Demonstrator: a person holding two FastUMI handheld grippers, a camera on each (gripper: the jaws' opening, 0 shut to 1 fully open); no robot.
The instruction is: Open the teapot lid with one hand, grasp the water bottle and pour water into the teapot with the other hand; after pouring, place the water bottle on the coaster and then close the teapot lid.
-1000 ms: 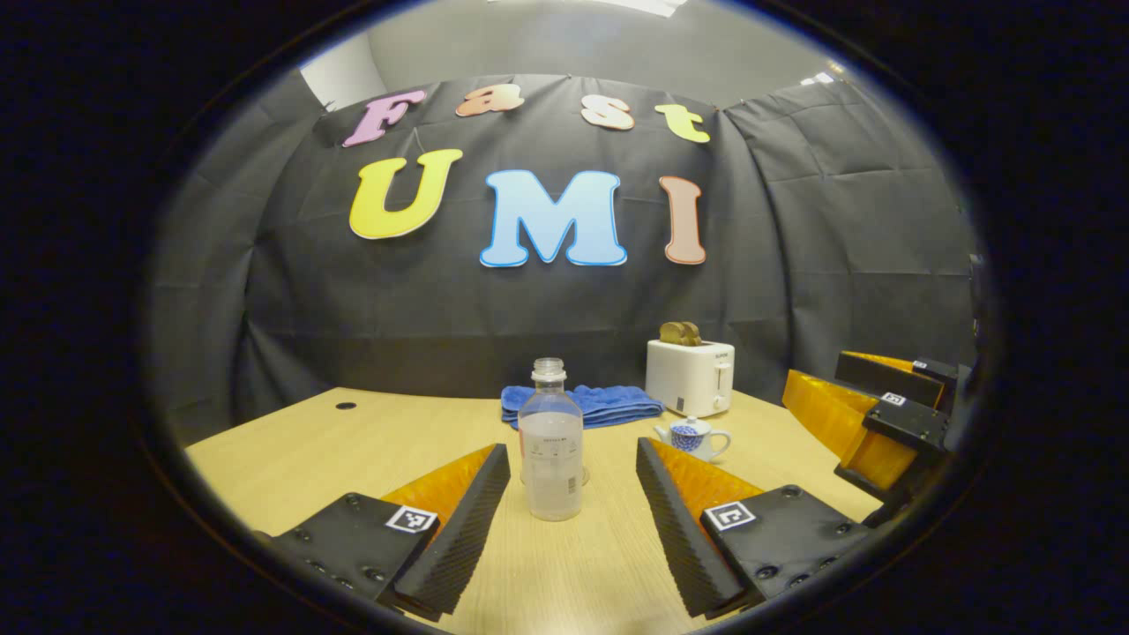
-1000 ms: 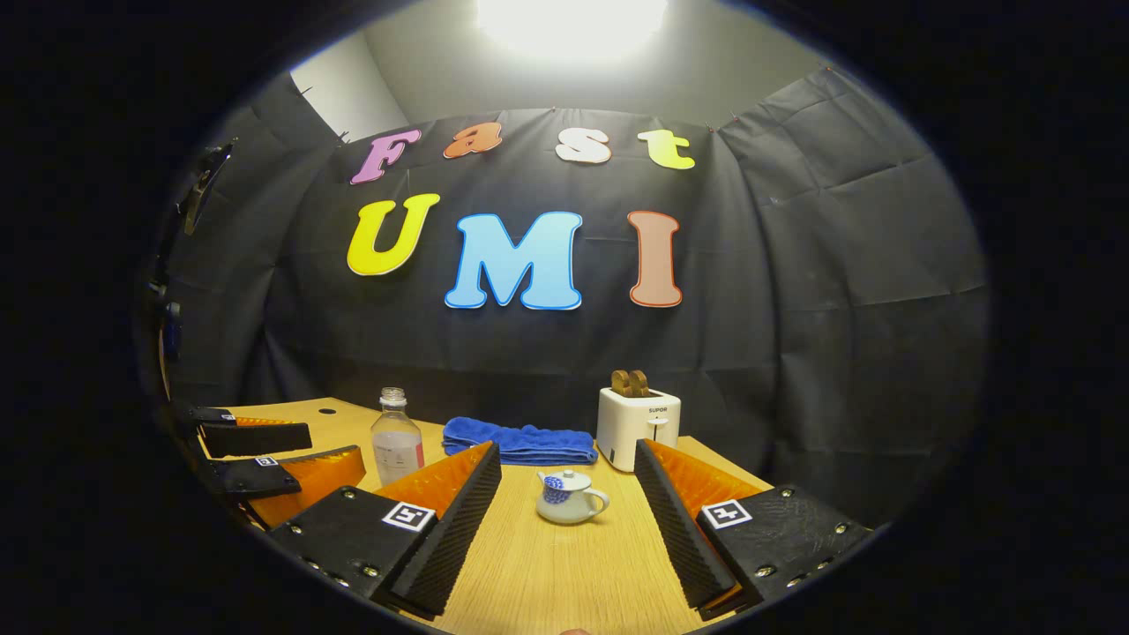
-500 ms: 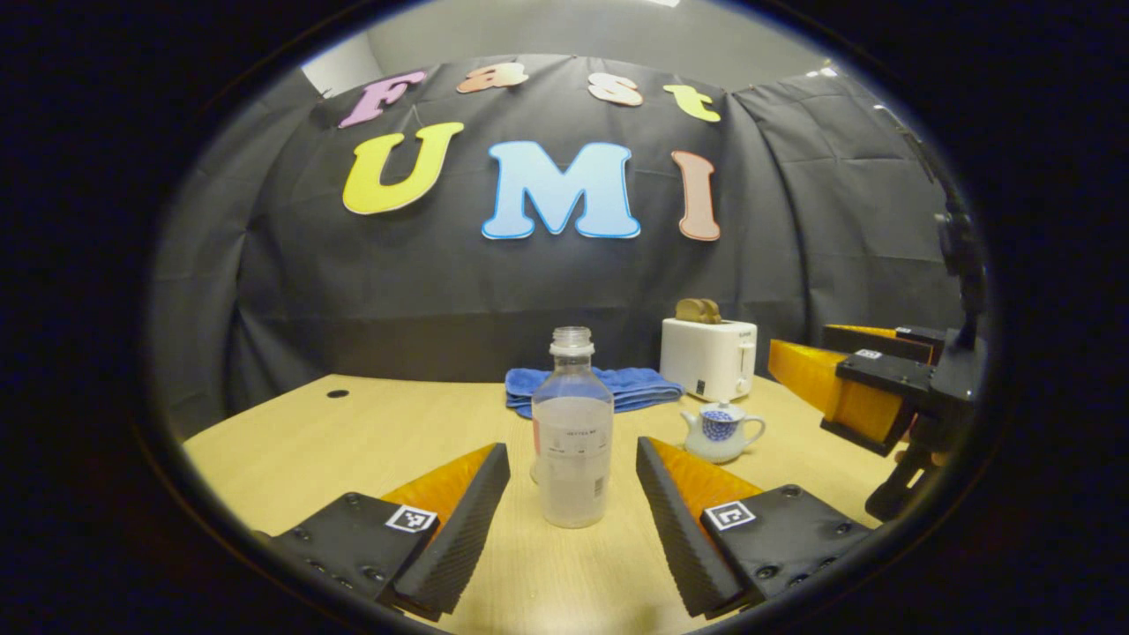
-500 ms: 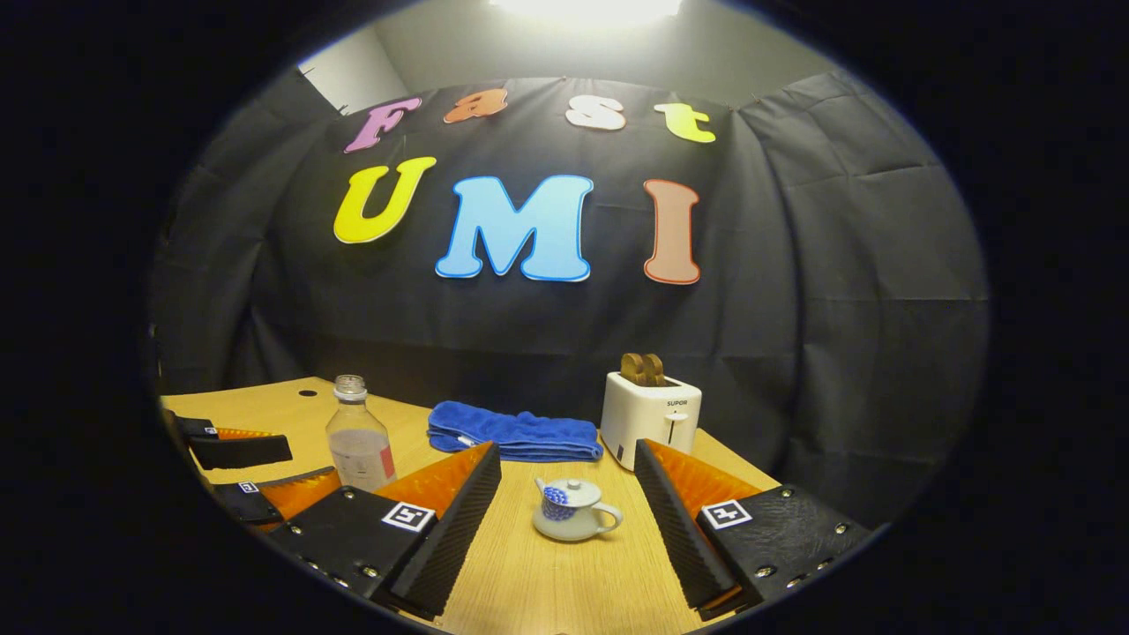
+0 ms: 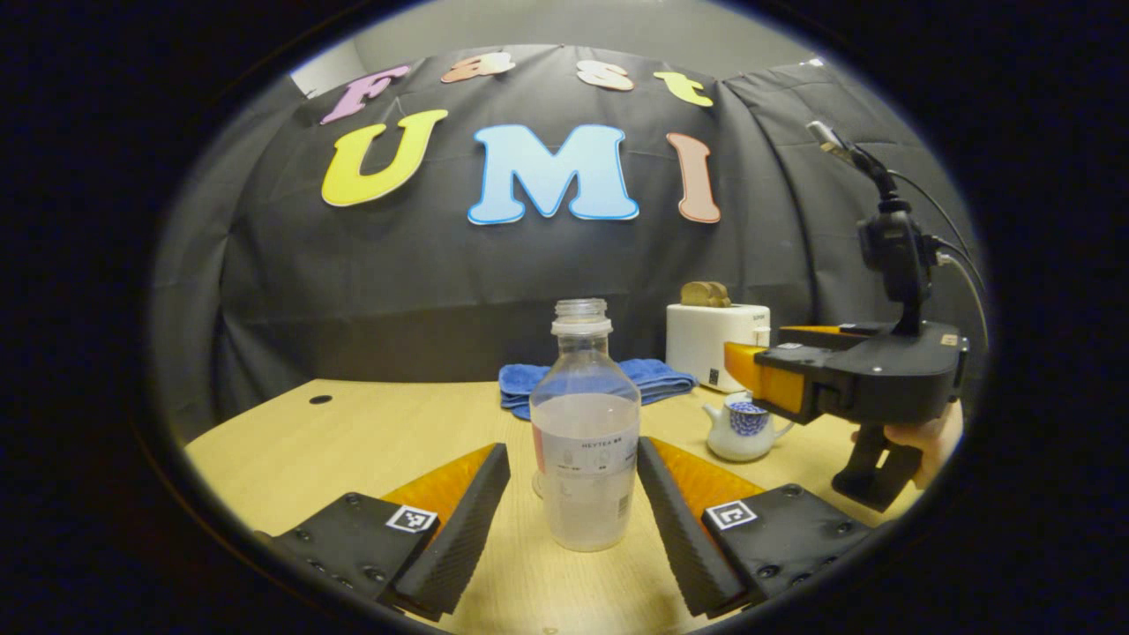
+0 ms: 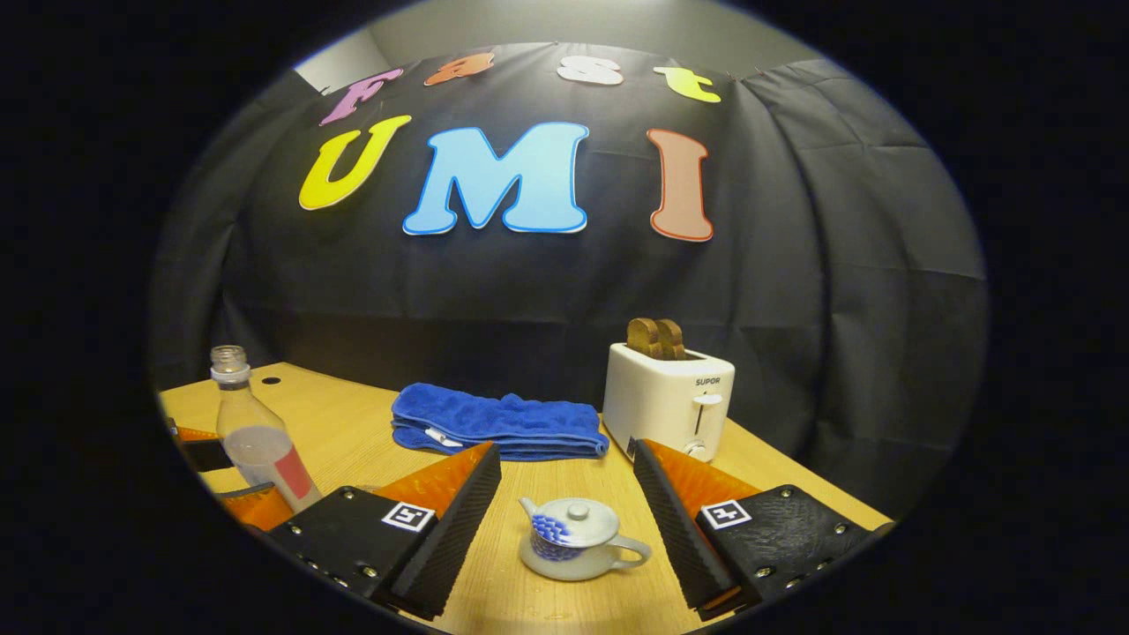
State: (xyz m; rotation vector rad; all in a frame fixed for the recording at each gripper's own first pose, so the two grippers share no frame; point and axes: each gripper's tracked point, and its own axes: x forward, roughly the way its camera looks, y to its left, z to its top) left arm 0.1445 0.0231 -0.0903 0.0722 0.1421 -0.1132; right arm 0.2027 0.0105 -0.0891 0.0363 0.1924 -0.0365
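Note:
A clear, uncapped water bottle point(image 5: 586, 441), partly filled, stands upright on the table. It sits between the spread fingers of my left gripper point(image 5: 573, 450), which is open and not touching it. The white teapot with blue pattern point(image 6: 578, 547) stands with its lid point(image 6: 578, 520) on, low between the fingers of my right gripper point(image 6: 566, 451), which is open. From the left gripper view the teapot point(image 5: 745, 428) is to the right of the bottle, with the right gripper point(image 5: 750, 370) just above and beside it. The bottle point(image 6: 256, 432) and left gripper point(image 6: 212, 476) appear at far left.
A white toaster point(image 6: 670, 397) with bread in it stands at the back of the wooden table point(image 5: 370, 432), next to a folded blue towel point(image 6: 498, 423). A hand point(image 5: 926, 437) holds the right gripper. The table has a small hole point(image 5: 320, 399) at the back left.
Both grippers have moved forward. The bottle now sits deeper between the left gripper's fingers, and the right gripper has come closer to the teapot. Bottle and teapot have not moved.

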